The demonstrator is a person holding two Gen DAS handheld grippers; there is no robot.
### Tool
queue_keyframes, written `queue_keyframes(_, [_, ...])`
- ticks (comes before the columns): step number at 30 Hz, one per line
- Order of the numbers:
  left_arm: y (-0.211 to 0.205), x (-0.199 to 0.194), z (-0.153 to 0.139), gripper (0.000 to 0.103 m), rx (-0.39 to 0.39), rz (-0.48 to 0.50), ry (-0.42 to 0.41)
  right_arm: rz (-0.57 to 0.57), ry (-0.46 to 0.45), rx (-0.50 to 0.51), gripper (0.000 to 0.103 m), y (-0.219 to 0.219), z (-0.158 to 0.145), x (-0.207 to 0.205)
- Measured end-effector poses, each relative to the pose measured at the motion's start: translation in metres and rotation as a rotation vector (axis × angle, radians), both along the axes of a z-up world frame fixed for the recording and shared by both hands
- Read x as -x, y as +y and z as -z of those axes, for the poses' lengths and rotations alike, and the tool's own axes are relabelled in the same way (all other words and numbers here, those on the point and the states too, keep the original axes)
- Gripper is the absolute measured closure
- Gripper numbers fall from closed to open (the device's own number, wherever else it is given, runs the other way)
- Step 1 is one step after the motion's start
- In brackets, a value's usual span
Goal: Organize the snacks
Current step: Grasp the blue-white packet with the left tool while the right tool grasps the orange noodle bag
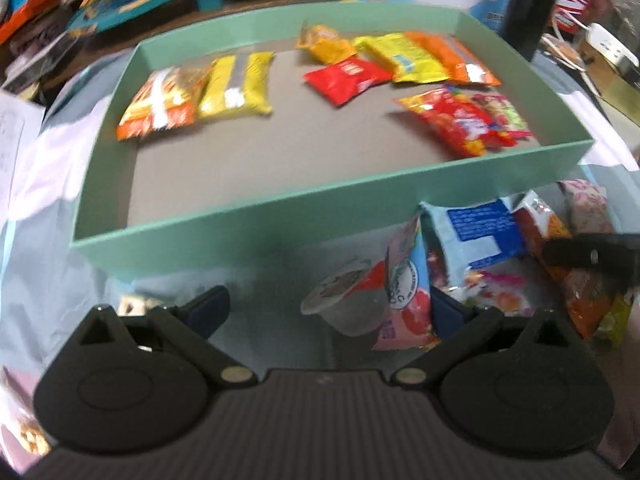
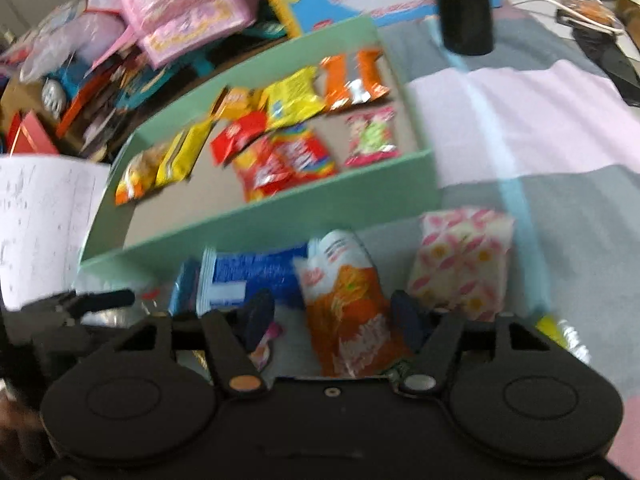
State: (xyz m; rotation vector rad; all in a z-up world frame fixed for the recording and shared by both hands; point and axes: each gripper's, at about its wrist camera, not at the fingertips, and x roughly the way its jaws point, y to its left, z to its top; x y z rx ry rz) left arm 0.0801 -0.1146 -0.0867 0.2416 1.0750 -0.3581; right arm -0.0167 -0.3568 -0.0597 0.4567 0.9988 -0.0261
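A mint-green tray [image 1: 320,208] holds several snack packets, among them a yellow one [image 1: 240,84] and a red one [image 1: 348,80]. In front of it lie loose snacks. My left gripper [image 1: 328,310] is open over a jelly cup [image 1: 344,304] and a pink packet [image 1: 404,312], touching neither. In the right wrist view my right gripper [image 2: 333,318] is open around an orange-and-white packet [image 2: 352,312]; its right finger sits near the packet's edge and the left finger stands apart from it. A blue packet [image 2: 256,276] and a pink-flowered packet [image 2: 460,264] lie beside it.
A white paper sheet [image 2: 40,220] lies left of the tray [image 2: 280,208]. A black post [image 2: 464,8] stands behind the tray's right corner. Toy boxes and packets [image 2: 180,8] are piled at the back. Cables [image 2: 584,12] lie at the far right on the striped cloth.
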Motion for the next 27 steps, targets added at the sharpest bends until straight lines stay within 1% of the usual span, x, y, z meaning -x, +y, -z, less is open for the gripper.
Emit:
queue_keyframes(3, [0.008, -0.002, 0.002, 0.000, 0.011, -0.023, 0.007, -0.034, -0.008, 0.087, 0.037, 0.017, 0.000, 0.002])
queue_keyframes(6, [0.009, -0.003, 0.002, 0.002, 0.018, -0.022, 0.004, -0.065, -0.014, 0.160, 0.039, 0.030, 0.000, 0.004])
queue_keyframes(9, [0.005, -0.001, 0.001, 0.017, 0.013, -0.015, -0.017, -0.084, -0.023, 0.236, 0.046, 0.039, 0.002, 0.004])
queue_keyframes(10, [0.003, 0.000, 0.001, 0.026, 0.008, -0.005, -0.032, -0.091, -0.028, 0.265, 0.048, 0.043, 0.003, 0.001])
queue_keyframes(11, [0.000, 0.000, 0.000, 0.029, 0.004, 0.006, -0.041, -0.096, -0.031, 0.279, 0.048, 0.042, 0.003, 0.002])
queue_keyframes(12, [-0.001, 0.000, -0.001, 0.031, 0.003, 0.015, -0.044, -0.101, -0.031, 0.284, 0.048, 0.043, 0.003, 0.001])
queue_keyframes(14, [-0.001, 0.000, -0.005, 0.028, 0.019, 0.029, -0.045, -0.102, -0.023, 0.266, 0.049, 0.040, 0.002, -0.002])
queue_keyframes(16, [0.002, -0.002, -0.009, 0.023, 0.022, 0.027, -0.062, -0.091, -0.021, 0.246, 0.050, 0.035, 0.001, -0.002])
queue_keyframes(17, [0.005, -0.003, -0.010, 0.021, 0.021, 0.023, -0.068, -0.084, -0.021, 0.244, 0.048, 0.031, 0.001, -0.001])
queue_keyframes(18, [0.008, -0.005, -0.011, 0.017, 0.024, 0.017, -0.068, -0.081, -0.022, 0.243, 0.047, 0.027, 0.001, 0.000])
queue_keyframes(20, [0.013, -0.007, -0.012, 0.016, 0.030, 0.004, -0.067, -0.086, -0.032, 0.244, 0.046, 0.025, 0.002, 0.002])
queue_keyframes(22, [0.014, -0.007, -0.012, 0.016, 0.025, 0.012, -0.072, -0.100, -0.035, 0.270, 0.045, 0.030, 0.004, 0.002])
queue_keyframes(24, [0.013, -0.005, -0.013, 0.016, 0.017, 0.023, -0.082, -0.123, -0.043, 0.319, 0.044, 0.039, 0.006, 0.004])
queue_keyframes(25, [0.011, -0.004, -0.014, 0.016, 0.016, 0.034, -0.086, -0.136, -0.048, 0.339, 0.050, 0.044, 0.007, 0.005])
queue_keyframes(26, [0.009, -0.003, -0.013, 0.016, 0.016, 0.045, -0.088, -0.155, -0.054, 0.366, 0.065, 0.051, 0.007, 0.007])
queue_keyframes(27, [0.007, -0.002, -0.013, 0.019, 0.016, 0.056, -0.086, -0.168, -0.060, 0.375, 0.068, 0.055, 0.006, 0.007])
